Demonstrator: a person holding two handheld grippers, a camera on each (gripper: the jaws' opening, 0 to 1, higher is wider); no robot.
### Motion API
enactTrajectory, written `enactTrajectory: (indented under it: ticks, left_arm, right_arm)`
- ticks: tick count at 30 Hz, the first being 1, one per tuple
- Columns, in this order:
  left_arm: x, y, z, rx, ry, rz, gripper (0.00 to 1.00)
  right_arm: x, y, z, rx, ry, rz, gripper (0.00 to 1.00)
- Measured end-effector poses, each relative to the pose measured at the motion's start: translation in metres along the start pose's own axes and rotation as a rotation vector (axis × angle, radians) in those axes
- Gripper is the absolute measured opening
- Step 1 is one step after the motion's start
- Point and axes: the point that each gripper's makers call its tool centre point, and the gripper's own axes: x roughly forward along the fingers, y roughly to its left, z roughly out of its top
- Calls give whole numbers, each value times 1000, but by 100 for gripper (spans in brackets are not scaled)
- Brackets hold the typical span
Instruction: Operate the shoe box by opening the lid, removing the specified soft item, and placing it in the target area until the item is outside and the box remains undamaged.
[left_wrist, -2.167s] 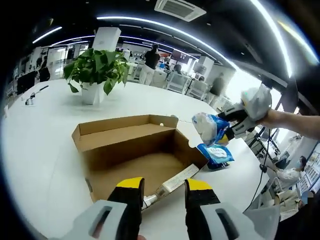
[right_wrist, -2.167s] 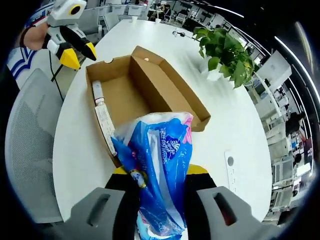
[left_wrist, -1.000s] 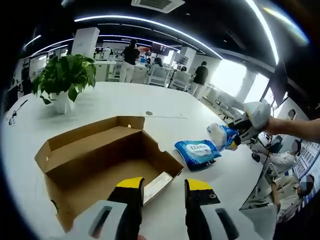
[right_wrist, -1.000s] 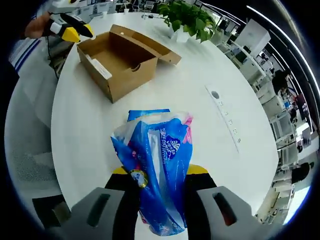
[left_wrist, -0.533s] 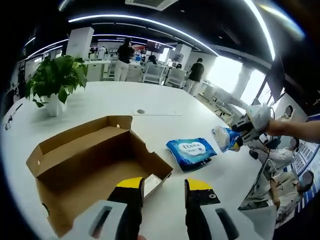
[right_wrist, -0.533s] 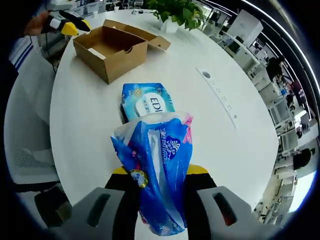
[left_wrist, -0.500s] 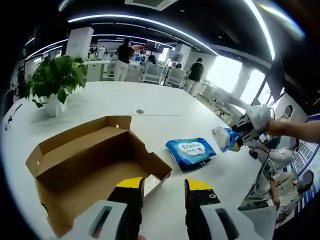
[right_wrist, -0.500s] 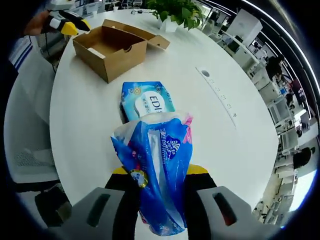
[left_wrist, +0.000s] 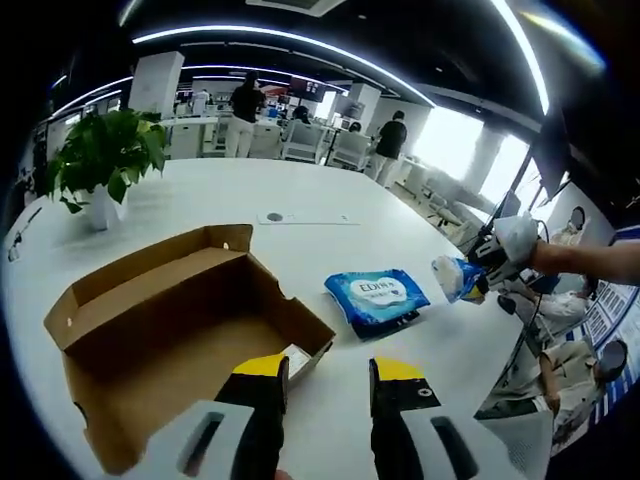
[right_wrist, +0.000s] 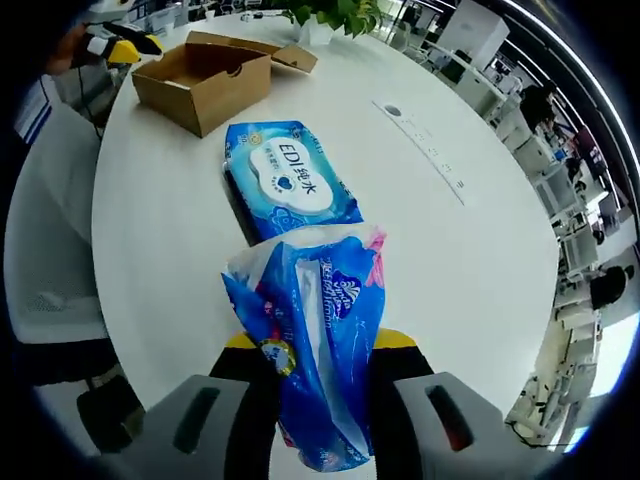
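Open shoe box on the white desk, one soft pack out beside it, another pinched in the right gripper.

In the right gripper view, the right gripper (right_wrist: 310, 362) has its fingers pressed onto a blue plastic tissue pack (right_wrist: 312, 335), held above the desk (right_wrist: 160, 200). Just beyond that pack a blue wipes pack (right_wrist: 287, 180) lies flat on the desk, between the gripper and the shoe box (right_wrist: 205, 75). The box stands farther off, lid folded back, with the left gripper (right_wrist: 118, 45) at its far side. In the left gripper view, the left gripper's fingers (left_wrist: 262, 400) are spread apart with nothing between them, just short of the box's near corner. A potted plant (left_wrist: 100, 160) stands well beyond the box.
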Motion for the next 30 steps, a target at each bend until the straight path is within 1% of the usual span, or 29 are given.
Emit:
enactTrajectory:
  ticks: [4, 9, 12, 14, 18, 21, 26, 30]
  left_arm:
    - [-3, 4, -1, -4, 0, 12, 32]
    - [-11, 13, -1, -16, -1, 33, 32]
    - [-20, 20, -3, -31, -9, 58, 32]
    - [-25, 24, -5, -38, -12, 73, 32]
    - [-37, 33, -12, -61, -17, 104, 32]
    - [-47, 38, -18, -75, -18, 120, 33]
    - [-67, 51, -30, -103, -22, 168, 33]
    - [-82, 59, -39, -124, -25, 202, 32]
  right_arm:
    - [8, -6, -5, -27, 21, -4, 29]
    - [20, -10, -7, -58, 40, 4, 30]
    - [28, -13, -9, -92, 58, 7, 30]
    - [34, -16, -12, -131, 84, -2, 31]
    - [46, -15, -13, -151, 105, 21, 31]
    - [56, -16, -14, -188, 130, 28, 32]
    - [67, -20, -14, -227, 149, 40, 32]
    - [76, -21, -13, -238, 157, 59, 34]
